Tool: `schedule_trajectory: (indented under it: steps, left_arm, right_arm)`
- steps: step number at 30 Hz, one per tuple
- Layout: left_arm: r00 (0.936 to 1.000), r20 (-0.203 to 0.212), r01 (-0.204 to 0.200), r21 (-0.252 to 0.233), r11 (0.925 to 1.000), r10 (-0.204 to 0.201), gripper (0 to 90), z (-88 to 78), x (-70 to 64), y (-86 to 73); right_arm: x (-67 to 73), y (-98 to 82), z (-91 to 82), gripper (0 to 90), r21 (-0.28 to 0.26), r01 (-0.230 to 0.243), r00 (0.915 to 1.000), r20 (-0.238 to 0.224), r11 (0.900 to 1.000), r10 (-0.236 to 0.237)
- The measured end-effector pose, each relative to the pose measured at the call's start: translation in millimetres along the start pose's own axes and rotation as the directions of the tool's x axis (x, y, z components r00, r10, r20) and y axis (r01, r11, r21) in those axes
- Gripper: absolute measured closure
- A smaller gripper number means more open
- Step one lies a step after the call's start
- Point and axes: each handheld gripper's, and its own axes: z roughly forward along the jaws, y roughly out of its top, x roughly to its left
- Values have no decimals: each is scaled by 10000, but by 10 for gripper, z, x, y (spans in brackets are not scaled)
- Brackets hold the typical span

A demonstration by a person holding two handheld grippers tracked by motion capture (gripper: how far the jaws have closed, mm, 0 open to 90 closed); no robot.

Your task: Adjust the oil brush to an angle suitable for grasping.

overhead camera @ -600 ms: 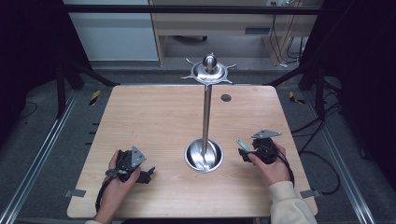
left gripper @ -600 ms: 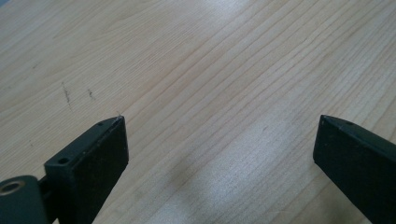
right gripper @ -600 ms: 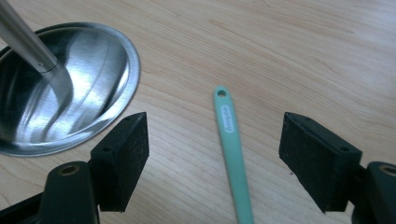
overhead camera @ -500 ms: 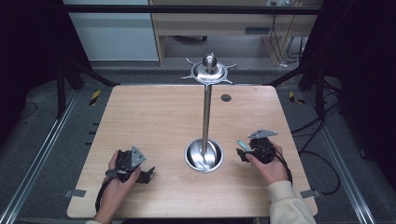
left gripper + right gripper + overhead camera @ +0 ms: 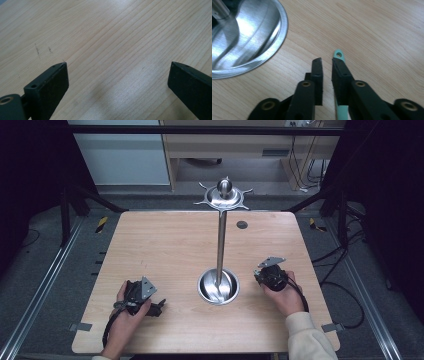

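The wooden table is carrying a tall metal stand at its middle. The left gripper is hovering released over bare wood. The right gripper, jaws nearly closed, is pinching a thin green handle beside the stand's base.

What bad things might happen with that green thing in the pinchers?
1. The right gripper pinches the thin green handle near its end hole, so it might slip or twist.
2. The tall metal stand is close beside that hand, and a bump could tip it.
3. The left gripper is open and can't help.
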Motion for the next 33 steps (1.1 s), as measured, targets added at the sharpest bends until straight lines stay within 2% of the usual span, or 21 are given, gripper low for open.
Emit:
schedule_trajectory:
  steps: [1, 4, 12, 22, 26, 29, 30, 33]
  left_arm:
    - [10000, 15, -32, 17, 10000, 32, 29, 3, -4, 3]
    - [9999, 24, -105, 69, 9999, 105, 30, 6, -4, 5]
    - [10000, 47, -46, -34, 10000, 46, 31, 0, -7, 3]
    - [9998, 80, -174, -21, 9998, 174, 31, -11, -25, 8]
    - [9997, 89, -243, -1, 9997, 243, 31, -7, -37, 7]
    - [9996, 66, -283, 21, 9996, 283, 31, -11, -47, 6]
    - [9995, 57, -300, 40, 9995, 300, 31, -12, -51, 5]
    - [9995, 30, -326, 84, 9994, 326, 31, -12, -55, 5]
  right_arm:
    - [-7, -12, 14, 870, 120, 40, 10000, -30, 9999, -39]
    - [-14, -26, 34, 900, 234, 102, 9999, -30, 9997, -101]
    - [-11, -51, 55, 900, 573, 82, 10000, -57, 9983, -79]
    - [-37, -73, 102, 900, 1019, -16, 9997, 237, 9948, -8]
    - [-56, -71, 100, 900, 1103, -59, 9980, 626, 9939, -10]
    - [-113, -81, 90, 900, 1145, -326, 9949, 988, 9929, 213]
    - [-133, -86, 89, 900, 1124, -478, 9943, 999, 9925, 366]
    - [-154, -89, 92, 900, 1120, -556, 9935, 1047, 9922, 439]
